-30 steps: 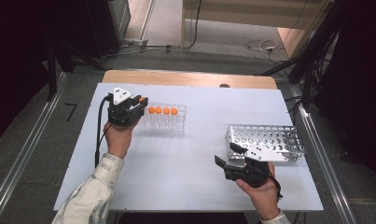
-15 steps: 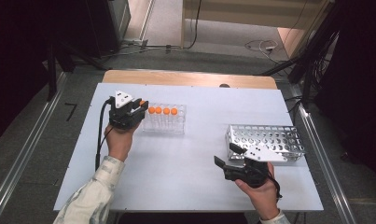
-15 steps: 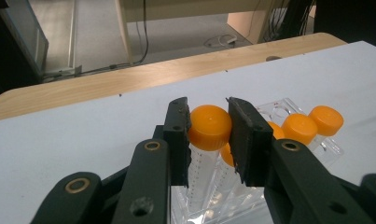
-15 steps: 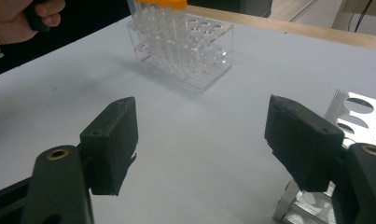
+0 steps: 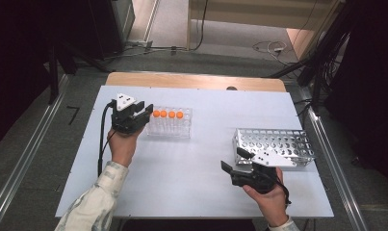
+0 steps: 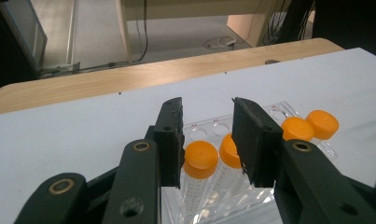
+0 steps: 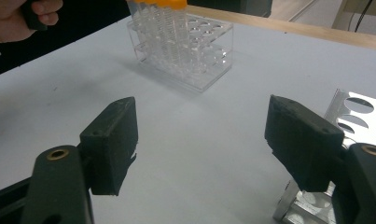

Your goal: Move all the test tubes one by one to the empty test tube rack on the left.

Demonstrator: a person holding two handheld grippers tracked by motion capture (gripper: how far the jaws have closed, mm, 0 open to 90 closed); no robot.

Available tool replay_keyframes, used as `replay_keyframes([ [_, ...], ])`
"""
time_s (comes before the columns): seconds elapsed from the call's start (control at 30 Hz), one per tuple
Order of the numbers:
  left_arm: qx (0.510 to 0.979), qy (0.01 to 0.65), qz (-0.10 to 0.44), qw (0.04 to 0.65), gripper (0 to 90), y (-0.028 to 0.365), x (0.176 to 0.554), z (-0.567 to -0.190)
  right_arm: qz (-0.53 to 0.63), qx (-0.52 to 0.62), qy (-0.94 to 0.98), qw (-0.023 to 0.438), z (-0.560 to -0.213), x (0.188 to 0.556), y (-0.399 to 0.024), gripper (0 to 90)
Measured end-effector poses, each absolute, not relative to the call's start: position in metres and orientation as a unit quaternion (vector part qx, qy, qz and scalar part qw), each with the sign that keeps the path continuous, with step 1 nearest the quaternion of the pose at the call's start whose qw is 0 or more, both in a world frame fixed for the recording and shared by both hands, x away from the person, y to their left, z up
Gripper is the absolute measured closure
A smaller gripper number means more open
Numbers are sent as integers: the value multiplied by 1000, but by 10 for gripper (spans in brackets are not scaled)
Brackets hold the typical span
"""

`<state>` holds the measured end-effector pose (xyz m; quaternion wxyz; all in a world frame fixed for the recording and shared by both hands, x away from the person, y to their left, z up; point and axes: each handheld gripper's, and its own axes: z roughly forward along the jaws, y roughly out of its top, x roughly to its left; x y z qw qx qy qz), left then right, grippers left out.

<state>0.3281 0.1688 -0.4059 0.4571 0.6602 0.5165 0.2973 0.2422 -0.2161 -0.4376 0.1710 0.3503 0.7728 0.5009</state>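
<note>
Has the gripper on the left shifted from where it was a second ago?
No. The left gripper sits at the same end of the clear tube rack as before; its jaws have just been opening, nearest orange-capped tube between them.

- Tube caps (image 5: 167,114): bright orange, four in a row.
- Tube rack (image 5: 174,129): clear plastic.
- Second rack (image 5: 278,144): silver metal, dotted with round holes.
- Left gripper (image 6: 206,135) and right gripper (image 7: 199,140): black, brass-coloured pins.
- Table (image 5: 196,168): pale grey-white, wooden far edge.
- Sleeve (image 5: 93,207): light, mottled print.
</note>
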Motion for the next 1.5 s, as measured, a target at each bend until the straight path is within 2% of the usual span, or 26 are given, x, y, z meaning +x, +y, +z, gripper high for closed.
replay_keyframes([
  [0.37, 654, 517, 284, 474, 546, 170, 321, -403, 502, 353, 770, 174, -438, 244, -219, 243],
  [0.6, 645, 523, 286, 478, 392, 169, 308, -405, 497, 364, 768, 176, -439, 246, -222, 233],
  [0.77, 640, 521, 285, 488, 335, 170, 293, -409, 495, 367, 767, 179, -441, 248, -225, 228],
  [1.5, 638, 516, 275, 501, 278, 176, 264, -412, 494, 376, 763, 183, -441, 249, -229, 220],
])
